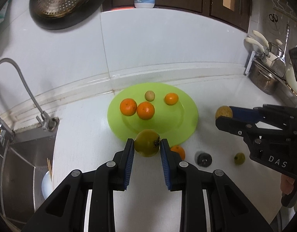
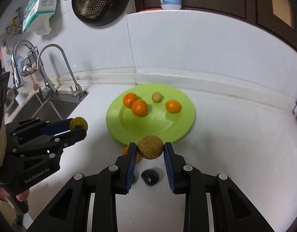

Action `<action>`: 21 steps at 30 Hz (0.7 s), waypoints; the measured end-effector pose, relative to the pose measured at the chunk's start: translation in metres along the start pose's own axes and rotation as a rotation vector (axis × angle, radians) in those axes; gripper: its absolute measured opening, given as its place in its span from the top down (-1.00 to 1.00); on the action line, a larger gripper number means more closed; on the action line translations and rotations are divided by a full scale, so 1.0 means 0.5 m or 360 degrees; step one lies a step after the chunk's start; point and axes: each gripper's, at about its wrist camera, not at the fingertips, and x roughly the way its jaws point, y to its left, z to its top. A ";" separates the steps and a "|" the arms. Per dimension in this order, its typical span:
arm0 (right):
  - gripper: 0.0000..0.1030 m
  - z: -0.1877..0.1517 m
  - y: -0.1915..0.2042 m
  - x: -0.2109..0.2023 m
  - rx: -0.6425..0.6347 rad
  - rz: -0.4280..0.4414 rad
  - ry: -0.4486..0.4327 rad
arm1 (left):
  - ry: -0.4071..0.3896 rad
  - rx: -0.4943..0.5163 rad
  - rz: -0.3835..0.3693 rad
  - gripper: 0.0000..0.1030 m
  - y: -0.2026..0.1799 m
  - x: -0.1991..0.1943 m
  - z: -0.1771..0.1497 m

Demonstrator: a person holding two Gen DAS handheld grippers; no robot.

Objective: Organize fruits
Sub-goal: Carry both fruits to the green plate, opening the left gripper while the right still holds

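In the left wrist view a yellow-green fruit [image 1: 146, 145] is gripped between the blue pads of the left gripper [image 1: 146, 145], held above the white worktop [image 1: 80, 145]. In the right wrist view a speckled yellow-brown fruit [image 2: 150, 147] is clamped by the fingers of the right gripper [image 2: 150, 147]. A small orange [image 1: 179, 151], a dark drain plug [image 1: 203, 159] and a small green fruit [image 1: 239, 158] are seen on the worktop just beyond. Farther, at twelve o'clock, a green plate [image 1: 185, 127] is loaded with three oranges [image 1: 145, 110] and a pale round fruit [image 1: 149, 95].
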 end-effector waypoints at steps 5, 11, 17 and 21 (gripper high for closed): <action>0.42 0.033 -0.006 0.013 -0.0039 0.0024 -0.0012 | 0.0003 -0.0008 -0.0018 0.46 0.002 0.024 0.023; 0.42 0.072 -0.013 0.053 -0.0102 0.0060 0.0009 | 0.0018 0.0009 -0.0056 0.46 0.000 0.065 0.047; 0.42 0.090 -0.031 0.101 -0.0127 0.0086 0.0067 | 0.0039 0.0016 -0.0080 0.46 -0.001 0.109 0.067; 0.42 0.100 -0.046 0.143 -0.0126 0.0100 0.0126 | 0.0087 -0.0013 -0.0113 0.46 0.001 0.148 0.077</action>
